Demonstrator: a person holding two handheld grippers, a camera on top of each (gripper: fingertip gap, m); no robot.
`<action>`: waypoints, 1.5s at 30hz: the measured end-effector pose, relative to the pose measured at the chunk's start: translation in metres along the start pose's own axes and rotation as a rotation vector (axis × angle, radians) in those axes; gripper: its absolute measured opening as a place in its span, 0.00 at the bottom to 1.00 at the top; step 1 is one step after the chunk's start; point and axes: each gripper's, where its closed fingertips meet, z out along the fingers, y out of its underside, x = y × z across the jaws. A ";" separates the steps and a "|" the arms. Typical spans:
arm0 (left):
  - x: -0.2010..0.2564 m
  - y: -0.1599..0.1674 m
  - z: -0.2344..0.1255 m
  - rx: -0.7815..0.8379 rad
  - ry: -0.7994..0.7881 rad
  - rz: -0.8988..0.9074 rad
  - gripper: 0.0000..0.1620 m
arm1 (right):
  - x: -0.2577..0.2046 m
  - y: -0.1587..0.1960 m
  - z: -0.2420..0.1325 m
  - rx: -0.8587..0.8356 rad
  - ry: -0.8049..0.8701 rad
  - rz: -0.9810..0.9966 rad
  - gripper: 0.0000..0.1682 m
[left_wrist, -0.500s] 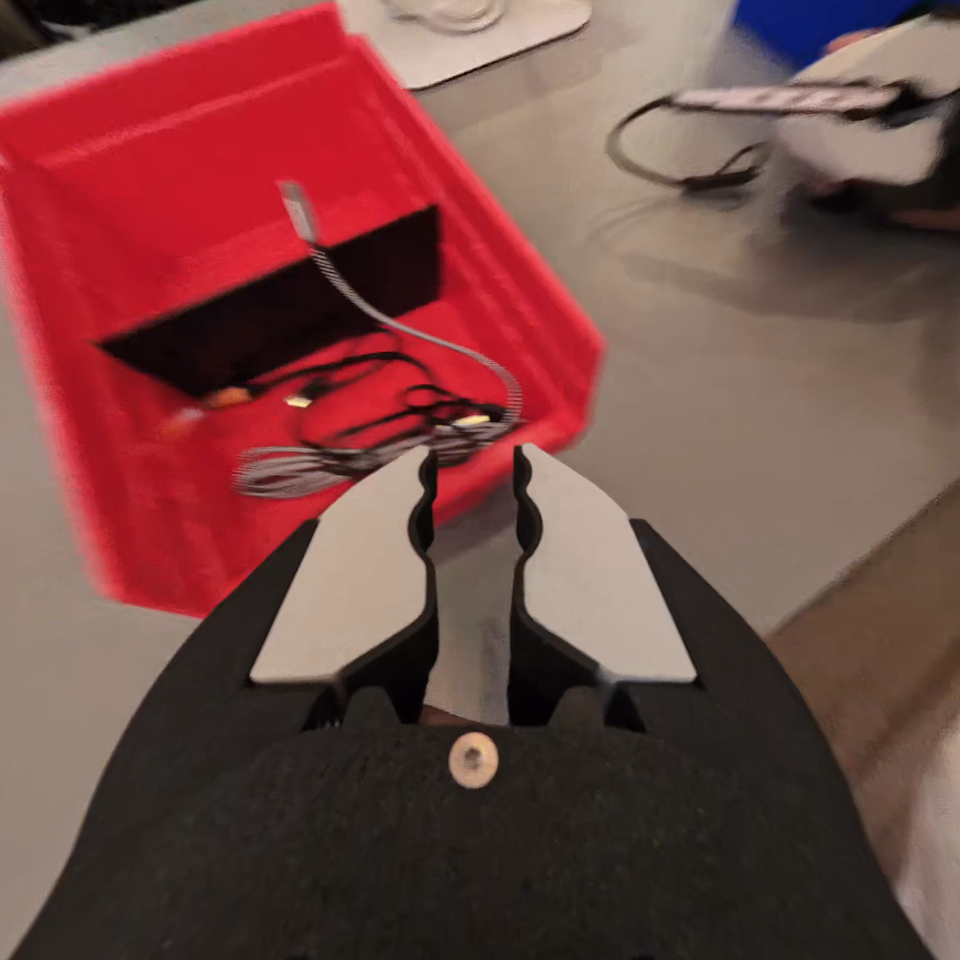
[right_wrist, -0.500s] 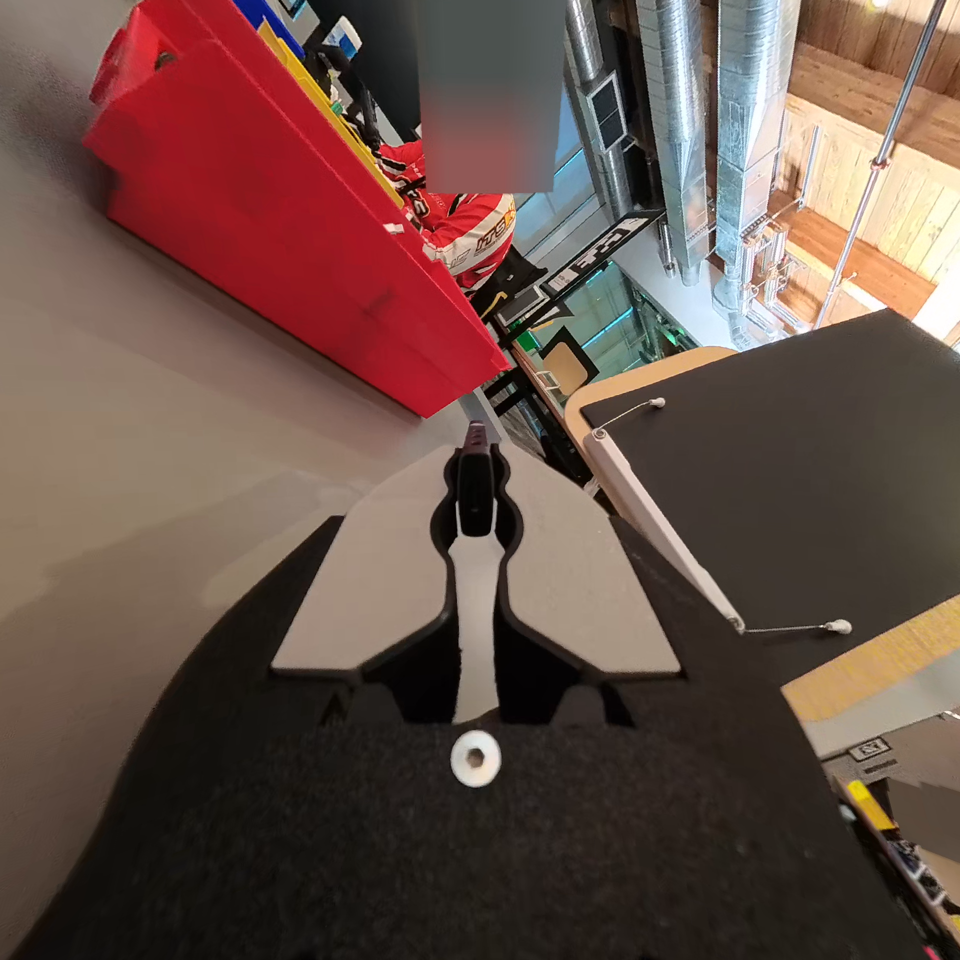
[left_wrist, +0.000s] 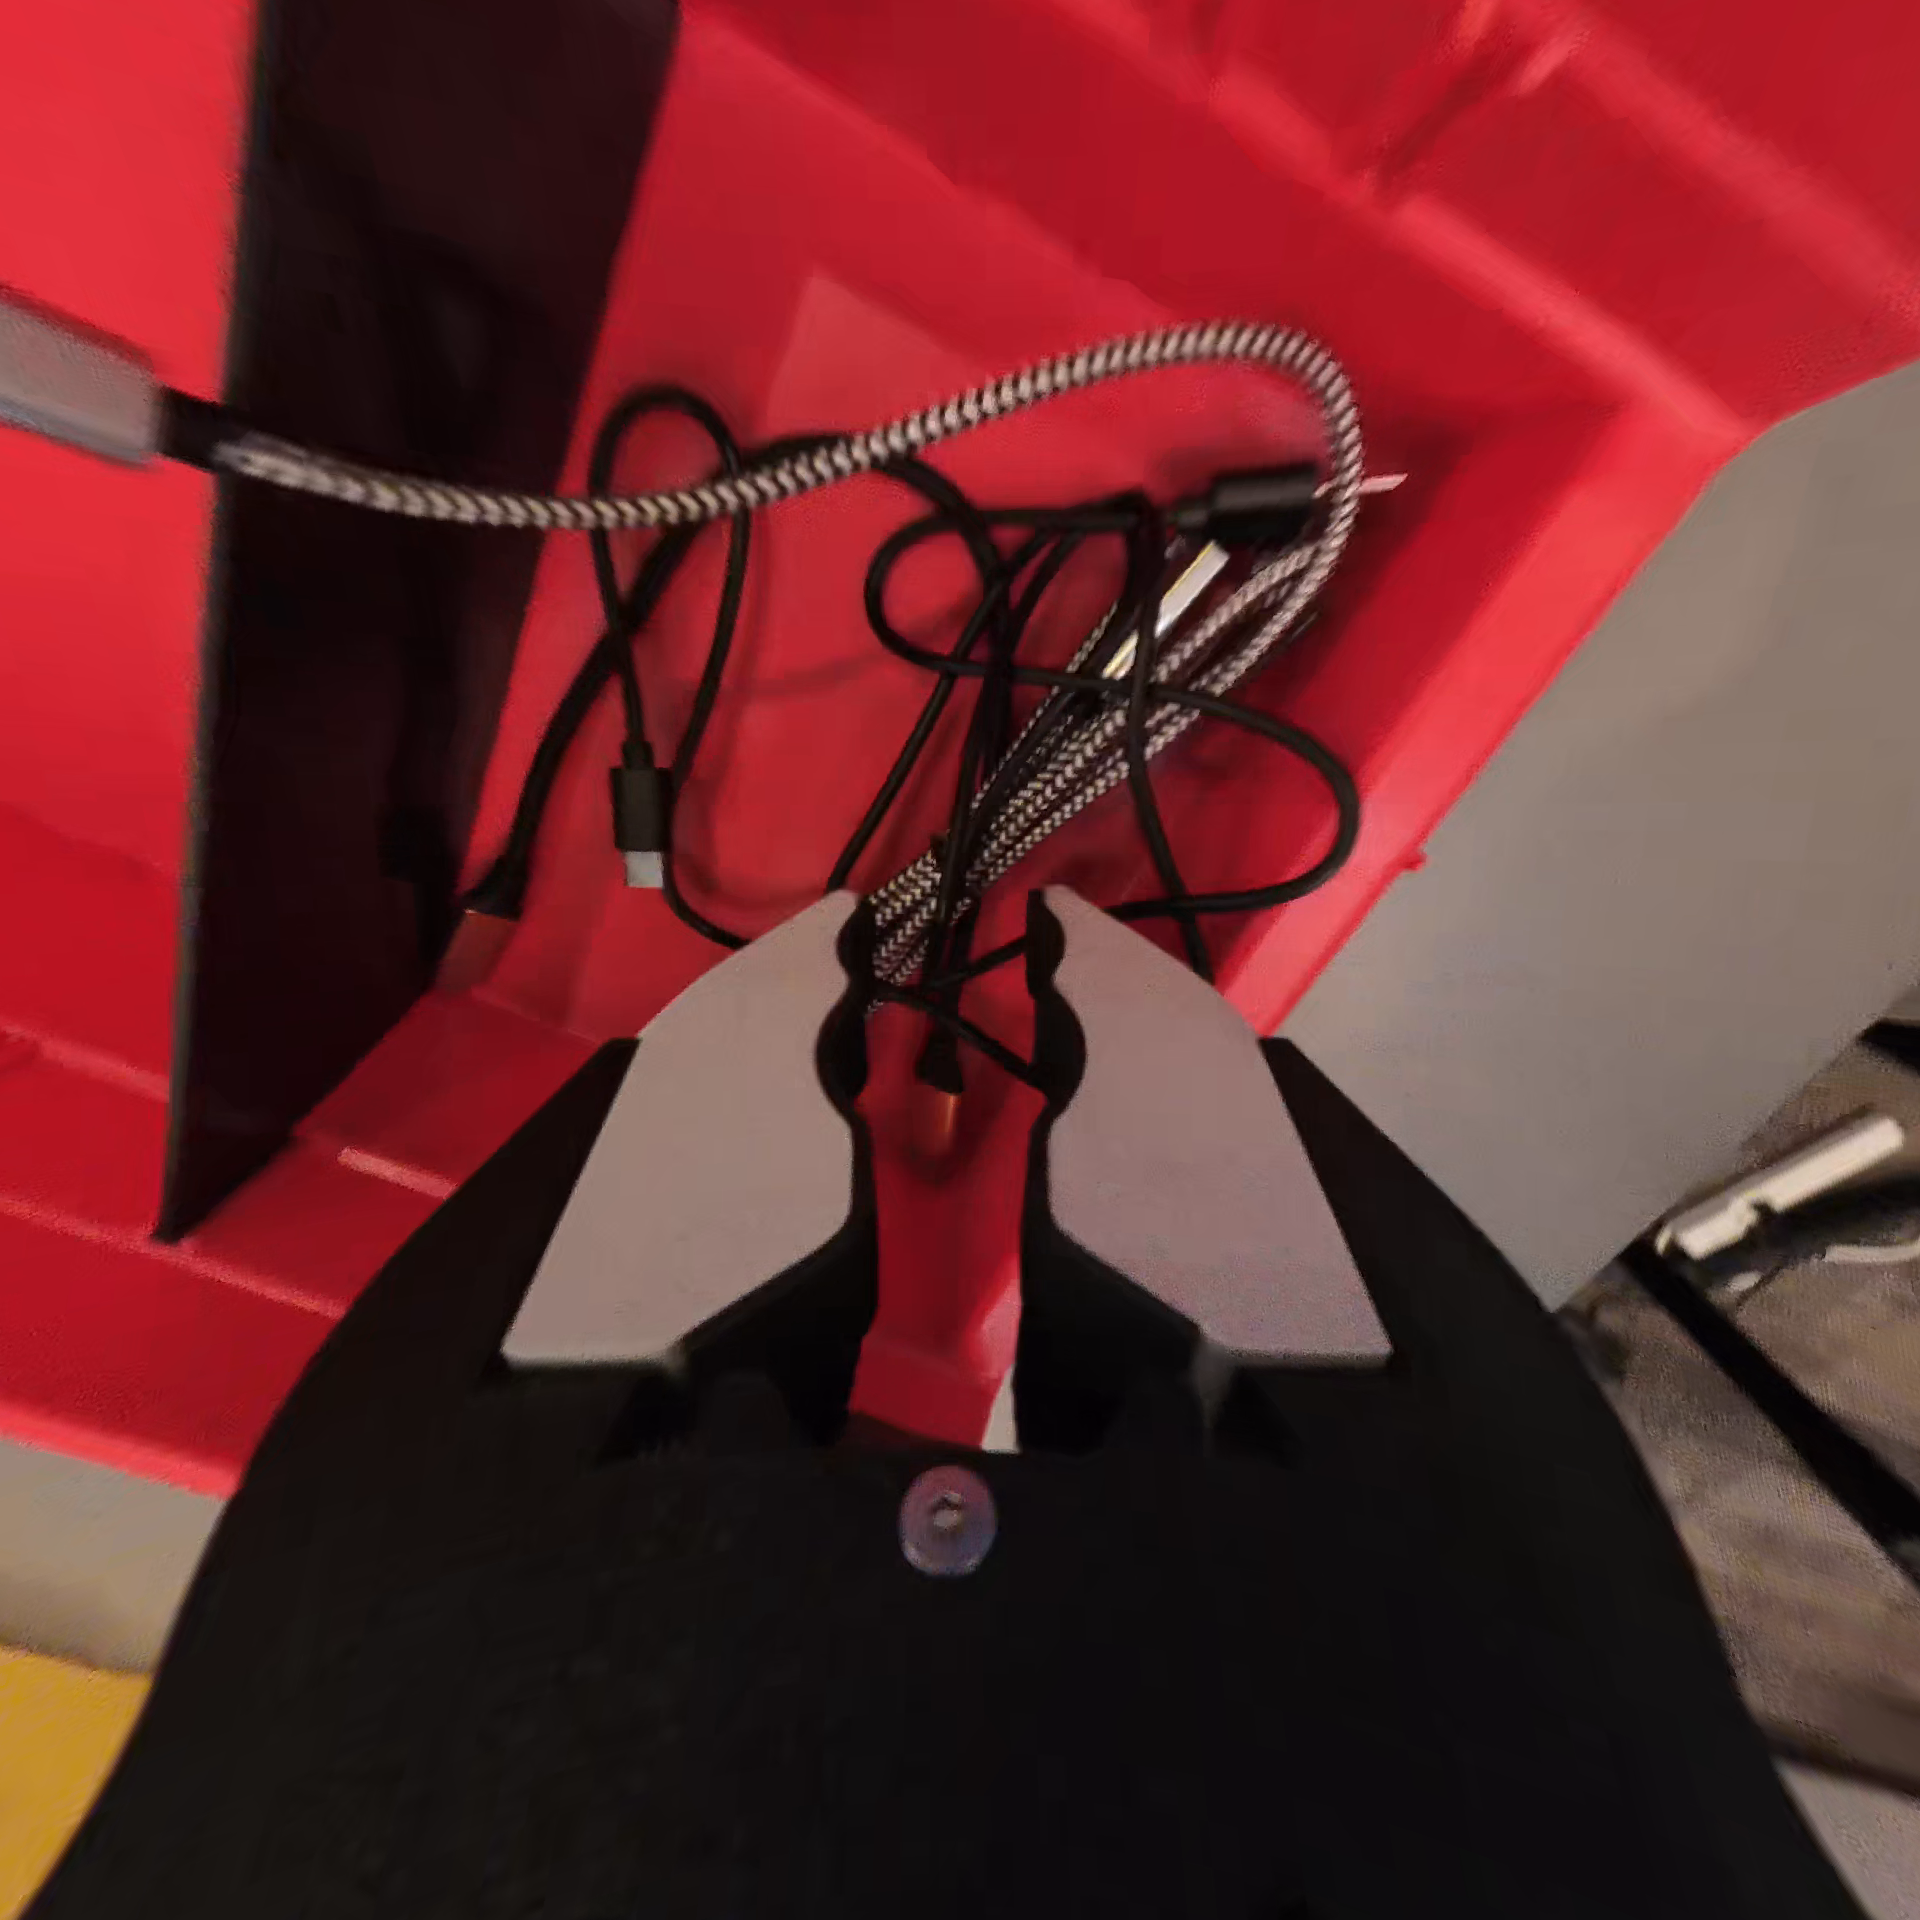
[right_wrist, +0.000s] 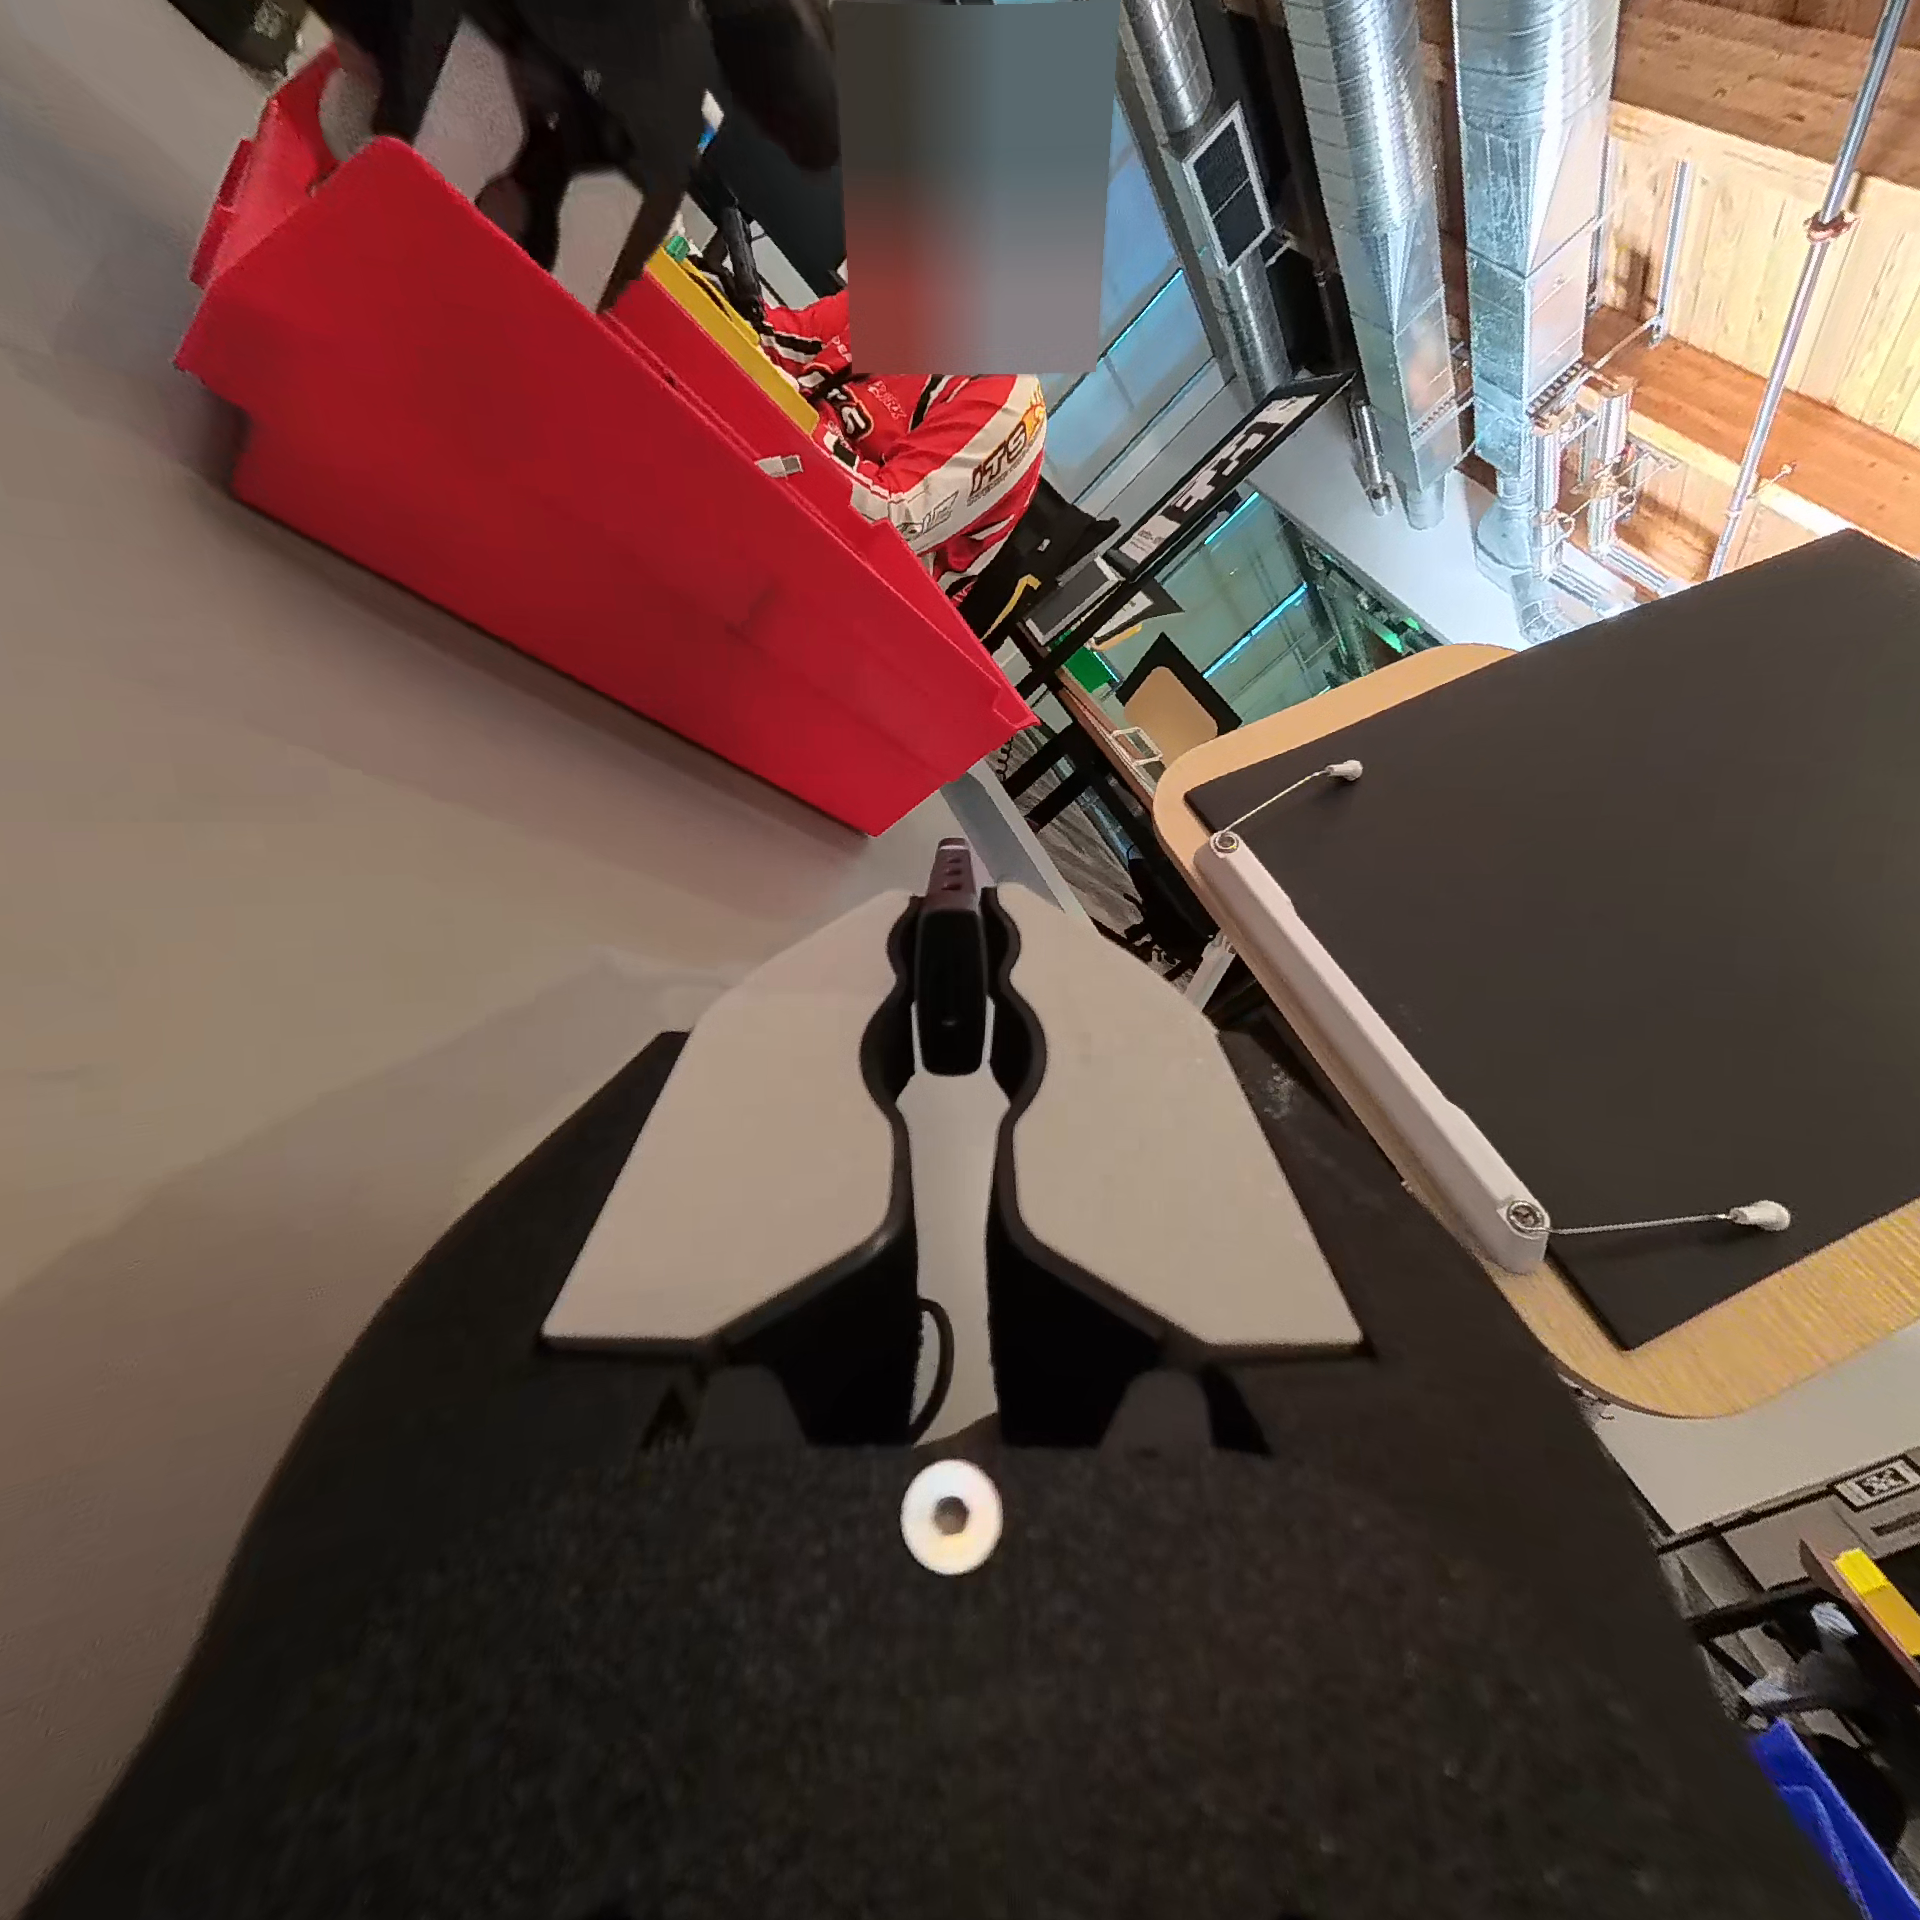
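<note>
Two grippers are mine. My left gripper (left_wrist: 940, 920) reaches into the red bin (left_wrist: 1195, 239), jaws parted around the braided cable (left_wrist: 997, 821) in a tangle of black cables (left_wrist: 966, 665), beside a black divider panel (left_wrist: 416, 520). My right gripper (right_wrist: 949, 914) has its jaws clamped on a black connector plug (right_wrist: 948, 977), above the grey counter (right_wrist: 312, 883), well apart from that bin.

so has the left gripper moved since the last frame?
Yes. The left gripper has gone forward into the red bin: its open fingertips now straddle the cable tangle inside, whereas before they were short of the bin's near wall.
</note>
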 end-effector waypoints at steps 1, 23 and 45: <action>0.001 0.004 0.004 -0.037 0.008 0.015 0.04 | 0.000 0.000 0.000 0.000 0.000 0.003 0.05; 0.022 -0.082 -0.223 0.617 -0.668 0.009 0.01 | 0.020 0.002 -0.006 0.010 0.070 0.090 0.06; 0.163 -0.155 0.004 0.576 -0.276 -0.480 0.02 | 0.050 0.014 -0.014 0.024 0.125 0.312 0.05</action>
